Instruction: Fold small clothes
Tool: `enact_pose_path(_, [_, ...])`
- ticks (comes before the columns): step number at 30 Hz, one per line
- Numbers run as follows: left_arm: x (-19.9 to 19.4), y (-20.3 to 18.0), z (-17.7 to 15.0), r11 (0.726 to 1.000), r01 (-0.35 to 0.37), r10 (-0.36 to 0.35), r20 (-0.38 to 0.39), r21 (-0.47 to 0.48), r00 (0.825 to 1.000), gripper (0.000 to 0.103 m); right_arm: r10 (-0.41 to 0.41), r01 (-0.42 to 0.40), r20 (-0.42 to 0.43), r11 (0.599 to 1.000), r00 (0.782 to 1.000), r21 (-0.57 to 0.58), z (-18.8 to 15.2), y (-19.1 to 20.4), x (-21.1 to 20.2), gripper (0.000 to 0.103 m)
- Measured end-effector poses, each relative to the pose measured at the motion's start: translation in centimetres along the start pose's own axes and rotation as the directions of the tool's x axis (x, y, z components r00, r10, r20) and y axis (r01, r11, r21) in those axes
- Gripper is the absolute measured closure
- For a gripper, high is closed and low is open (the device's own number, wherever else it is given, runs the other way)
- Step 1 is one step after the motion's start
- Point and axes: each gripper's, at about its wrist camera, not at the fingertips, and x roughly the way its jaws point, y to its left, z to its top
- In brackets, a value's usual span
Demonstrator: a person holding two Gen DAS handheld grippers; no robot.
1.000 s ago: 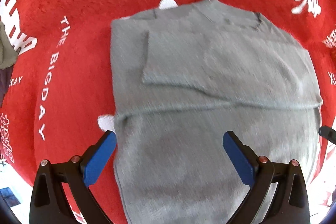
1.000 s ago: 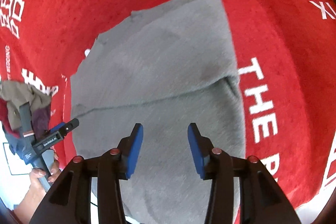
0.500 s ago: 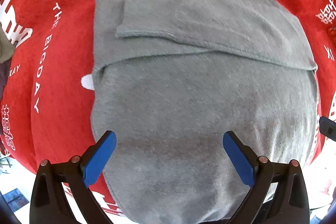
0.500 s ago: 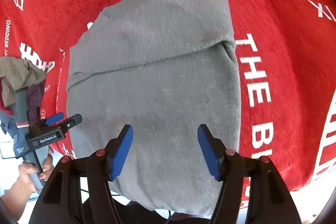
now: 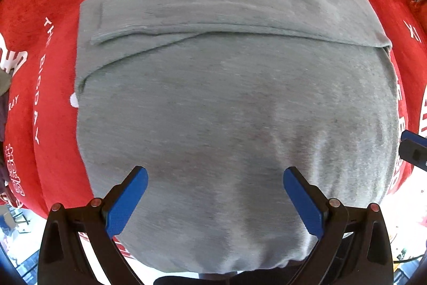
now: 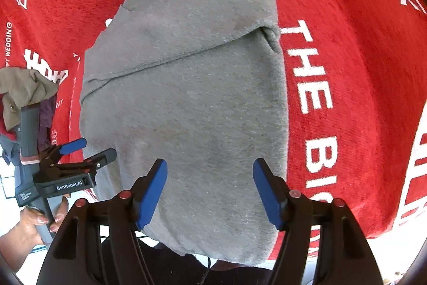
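Grey shirt (image 5: 226, 111) lies flat on red cloth (image 5: 53, 4) w/ white lettering, top part folded down over the body, bottom hem hanging off near table edge. Left gripper (image 5: 214, 200) points straight down over shirt's lower half, jaws spread wide, nothing btwn pads. Right gripper (image 6: 210, 194) above same lower half, jaws just been opening, now apart & empty. Pile of other clothes (image 6: 24, 95) at left edge, beside person's hand (image 6: 29, 223) on left gripper handle

my right gripper (image 6: 210, 191): jaws just widened, nothing between | my left gripper (image 5: 215, 198): shifted toward grey shirt's (image 5: 226, 111) near hem
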Motion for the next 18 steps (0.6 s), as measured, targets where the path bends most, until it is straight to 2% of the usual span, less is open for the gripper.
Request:
enact_pose_path(11, [-1.5,-6.6,-2.6,0.997,-0.002,0.001,-0.014,-0.074,1.000,0.001,0.016,-0.018,-0.061,0.999,0.998,-0.031,-0.6,-2.0,0.0,0.033])
enact_pose_path(18, [-2.7,-10.2,-6.4,0.999,-0.009,0.008,-0.018,-0.044,1.000,0.001,0.021,-0.022,-0.039,0.999,0.999,-0.046,-1.4,-2.3,-0.3,0.033])
